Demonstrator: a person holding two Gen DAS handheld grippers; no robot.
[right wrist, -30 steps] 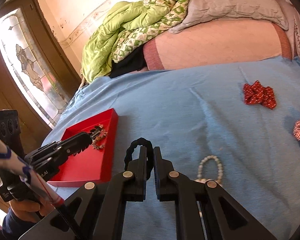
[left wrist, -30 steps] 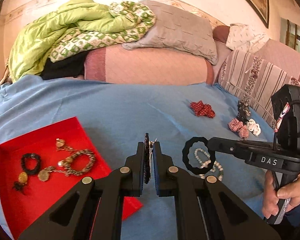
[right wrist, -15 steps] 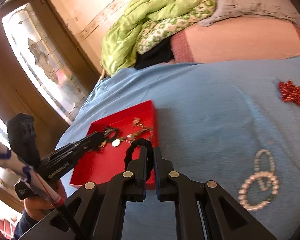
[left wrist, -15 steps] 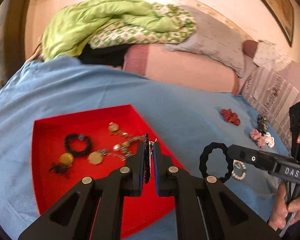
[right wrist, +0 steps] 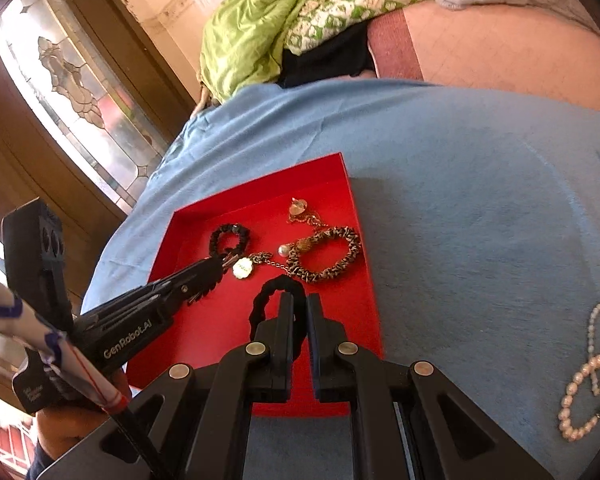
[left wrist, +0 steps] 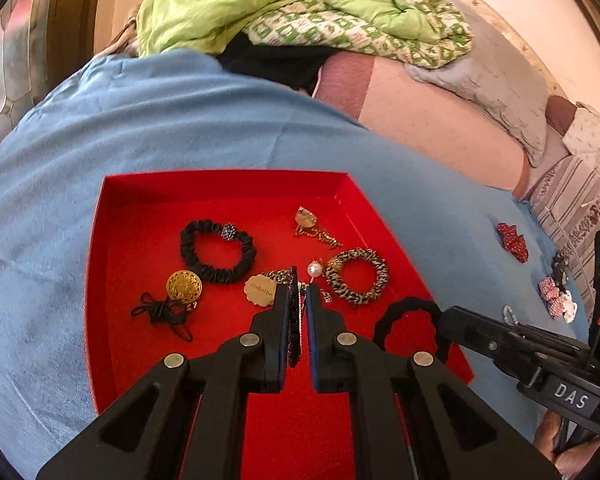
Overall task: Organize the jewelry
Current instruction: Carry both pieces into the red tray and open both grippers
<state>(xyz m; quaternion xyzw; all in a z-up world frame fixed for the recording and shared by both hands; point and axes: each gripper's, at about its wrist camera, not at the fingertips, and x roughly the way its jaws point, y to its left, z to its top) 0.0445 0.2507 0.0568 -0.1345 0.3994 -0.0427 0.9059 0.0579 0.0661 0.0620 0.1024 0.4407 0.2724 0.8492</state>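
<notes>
A red tray lies on the blue bed cover and holds a black scrunchie, a leopard-print scrunchie, gold pendants and a pearl. My left gripper is shut on a thin dark beaded piece, held above the tray. My right gripper is shut on a black scrunchie, also over the tray; it shows in the left wrist view. A pearl bracelet lies on the cover to the right.
Red bows and small checked bows lie on the cover at the right. A green quilt, grey pillow and pink bolster are piled behind. A glazed wooden door stands left.
Both grippers have swung left from the open cover to above the red tray, each still holding its piece. The pearl bracelet is now far right.
</notes>
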